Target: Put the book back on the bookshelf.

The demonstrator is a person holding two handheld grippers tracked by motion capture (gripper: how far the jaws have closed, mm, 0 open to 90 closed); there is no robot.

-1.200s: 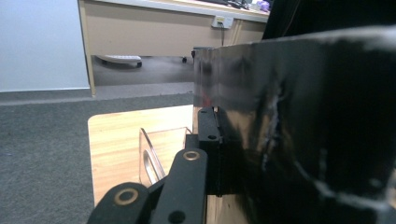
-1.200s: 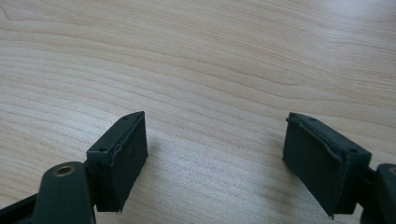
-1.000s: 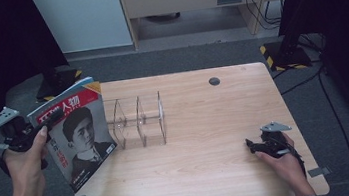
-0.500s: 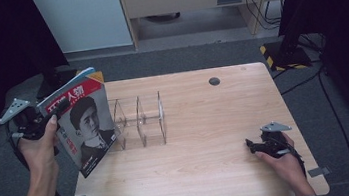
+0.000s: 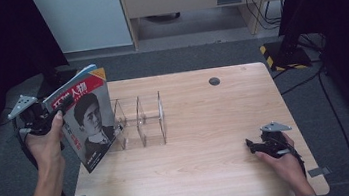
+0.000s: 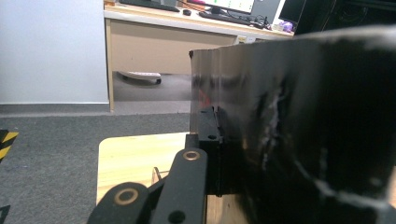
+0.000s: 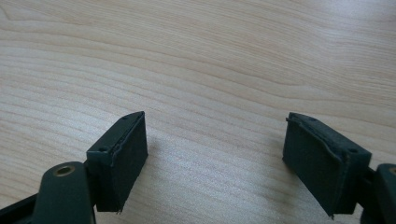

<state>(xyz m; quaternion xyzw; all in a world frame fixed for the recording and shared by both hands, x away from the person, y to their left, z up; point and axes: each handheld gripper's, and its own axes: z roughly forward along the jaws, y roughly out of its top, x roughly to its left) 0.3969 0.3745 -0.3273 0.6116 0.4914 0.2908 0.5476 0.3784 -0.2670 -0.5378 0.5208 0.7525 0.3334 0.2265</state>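
Your left tongs [image 5: 56, 112], pinching the magazine [image 5: 87, 119], have carried it closer to the clear rack [image 5: 140, 122] at the counter's [image 5: 212, 174] left edge. Next comes sliding it into a slot. Your right tongs [image 5: 250, 145] rest spread near the right edge.

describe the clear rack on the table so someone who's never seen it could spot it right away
Start at the wooden table and look to its left half, beside the upright magazine clamped in the left gripper. The clear rack stands there. It is see-through, with upright divider panels, unlike the small dark round spot farther back.
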